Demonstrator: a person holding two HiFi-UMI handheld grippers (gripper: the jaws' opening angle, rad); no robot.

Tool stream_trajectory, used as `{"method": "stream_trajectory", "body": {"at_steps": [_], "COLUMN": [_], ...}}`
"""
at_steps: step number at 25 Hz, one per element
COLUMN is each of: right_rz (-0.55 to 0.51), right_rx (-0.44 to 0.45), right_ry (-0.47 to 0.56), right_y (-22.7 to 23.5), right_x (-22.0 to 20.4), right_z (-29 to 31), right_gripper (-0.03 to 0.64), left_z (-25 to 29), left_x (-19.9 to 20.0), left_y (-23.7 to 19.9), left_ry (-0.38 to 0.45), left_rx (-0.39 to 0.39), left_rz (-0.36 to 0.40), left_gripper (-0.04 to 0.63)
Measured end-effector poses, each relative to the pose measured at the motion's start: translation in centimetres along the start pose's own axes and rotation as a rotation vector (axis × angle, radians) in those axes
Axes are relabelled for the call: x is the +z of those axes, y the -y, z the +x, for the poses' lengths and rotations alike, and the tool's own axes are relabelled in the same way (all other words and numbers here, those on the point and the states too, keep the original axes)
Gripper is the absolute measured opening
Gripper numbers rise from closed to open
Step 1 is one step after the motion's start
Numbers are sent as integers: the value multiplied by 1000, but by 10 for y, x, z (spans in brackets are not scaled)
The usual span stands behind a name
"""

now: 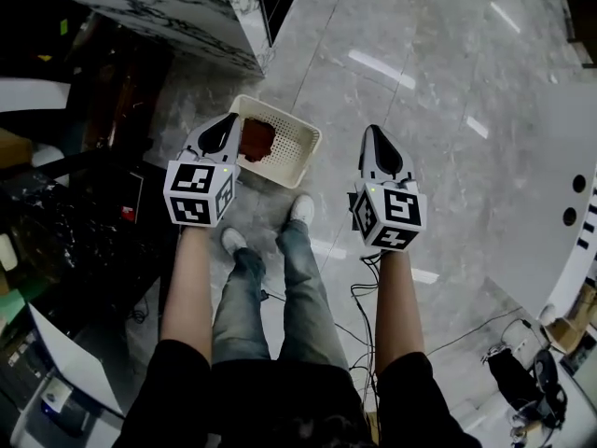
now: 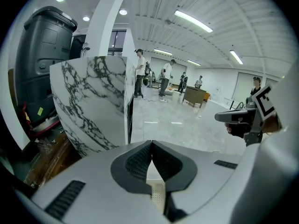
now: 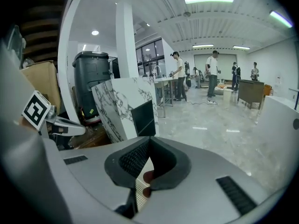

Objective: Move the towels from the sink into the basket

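Note:
A white perforated basket (image 1: 297, 147) stands on the floor just ahead of the person's feet. A reddish-brown towel (image 1: 256, 139) lies inside it. My left gripper (image 1: 231, 119) hangs over the basket's left edge, its jaws shut and empty. In the left gripper view its fingertips (image 2: 152, 143) meet, and a strip of the basket (image 2: 157, 195) shows under them. My right gripper (image 1: 371, 131) is level with it, right of the basket, also shut with nothing held. Under its jaws (image 3: 149, 139) a bit of the towel (image 3: 148, 176) and the basket (image 3: 139, 197) shows. No sink is in view.
A marble-patterned counter block (image 1: 168, 7) stands at the far left, with a dark cluttered shelf (image 1: 65, 222) beside the person. A white curved fixture (image 1: 574, 203) is on the right. Cables (image 1: 359, 297) trail on the floor by the feet. Several people (image 3: 212, 73) stand far off.

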State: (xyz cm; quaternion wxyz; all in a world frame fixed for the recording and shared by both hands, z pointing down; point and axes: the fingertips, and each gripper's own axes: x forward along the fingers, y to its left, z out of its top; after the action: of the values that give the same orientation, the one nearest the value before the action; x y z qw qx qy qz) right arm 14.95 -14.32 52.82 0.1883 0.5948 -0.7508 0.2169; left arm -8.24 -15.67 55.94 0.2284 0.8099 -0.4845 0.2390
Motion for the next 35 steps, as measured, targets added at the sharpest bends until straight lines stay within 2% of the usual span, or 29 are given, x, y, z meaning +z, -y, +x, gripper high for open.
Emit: {"method": "stream_trajectory", "body": {"at_steps": [5, 13, 23, 35], "right_rz": [-6, -45, -70, -97], "right_rx": [-5, -20, -28, -22], "right_ry": [51, 136, 232, 334], "right_y": [-2, 3, 0, -13], "right_x": [45, 117, 206, 290], "right_z": [-12, -37, -73, -118], "right_gripper": [14, 14, 14, 14], "left_z": [-20, -49, -102, -166], "left_x": [42, 117, 204, 285], "left_y": [-3, 0, 5, 2], "left_ry": [57, 143, 264, 376], "left_rx": [14, 29, 54, 107], "left_rz": [-11, 32, 44, 61], "left_gripper": [16, 15, 15, 15]}}
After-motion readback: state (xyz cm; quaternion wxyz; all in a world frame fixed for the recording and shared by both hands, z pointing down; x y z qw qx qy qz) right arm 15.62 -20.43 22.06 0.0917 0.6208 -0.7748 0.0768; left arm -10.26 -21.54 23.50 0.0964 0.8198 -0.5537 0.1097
